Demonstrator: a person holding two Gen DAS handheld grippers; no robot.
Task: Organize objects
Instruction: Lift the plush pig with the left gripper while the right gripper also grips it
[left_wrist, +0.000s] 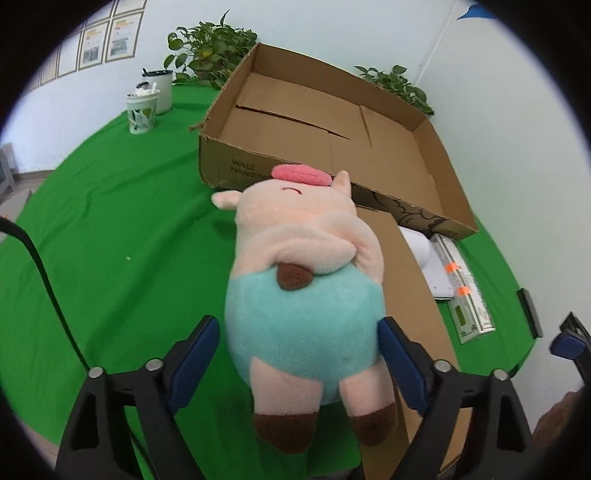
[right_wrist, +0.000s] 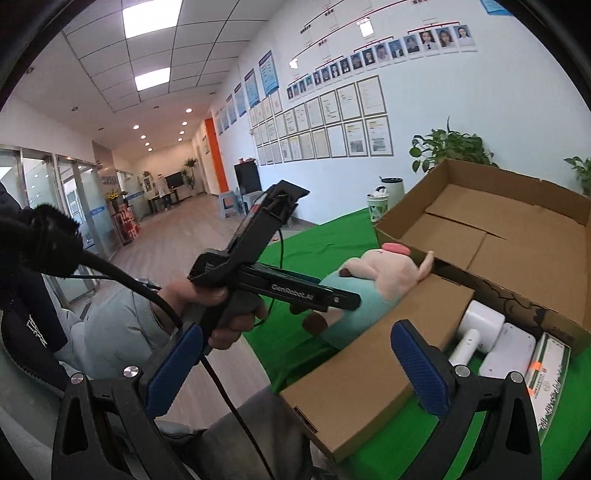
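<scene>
Green-clothed surface all around in the left wrist view, pale wall behind. Straight ahead of the left hand-held gripper: plush pig, lying lengthwise between the two fingers, feet nearest, pink snout far end. Jaws wide and straddling the teal belly, right pad against it, left pad just shy of it, so not clamped. Beyond the pig's head, open cardboard box. Under the pig's right side and running back toward the hand-held gripper, flat cardboard sheet. Further right of the fingers, white device and long packets with orange tape. Far ahead to the left, two cups and a leafy plant.

Over to the right wrist view: long corridor and a wall of framed papers in the background. Right hand-held gripper spread wide, gripping nothing. Ahead and between its fingers, a hand on the other tool, that tool's finger laid across the pig's teal body. Pig resting partly on the cardboard sheet, head at the box's near wall. Off past the right finger, white device beside the box.
</scene>
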